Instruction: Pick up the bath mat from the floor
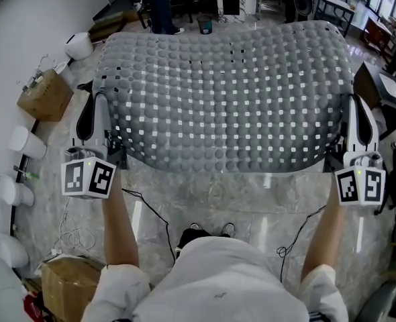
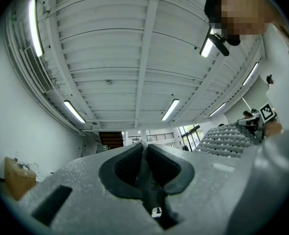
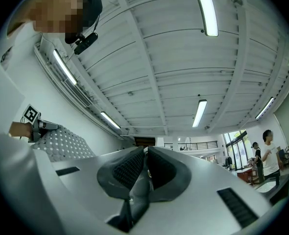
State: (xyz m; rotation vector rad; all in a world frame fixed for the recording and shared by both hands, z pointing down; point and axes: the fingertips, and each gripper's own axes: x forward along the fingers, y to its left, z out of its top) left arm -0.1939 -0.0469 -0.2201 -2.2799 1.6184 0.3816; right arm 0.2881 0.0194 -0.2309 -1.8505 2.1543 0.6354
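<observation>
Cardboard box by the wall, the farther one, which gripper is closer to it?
Left. The left gripper, shut on one corner of the bath mat, is just beside the cardboard box; the right gripper grips the opposite corner, across the mat.

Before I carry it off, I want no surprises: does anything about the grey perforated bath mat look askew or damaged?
Nothing stands out. The grey studded bath mat hangs spread and level between the left gripper and right gripper, each shut on a near corner; its near edge only sags mid-span.
</observation>
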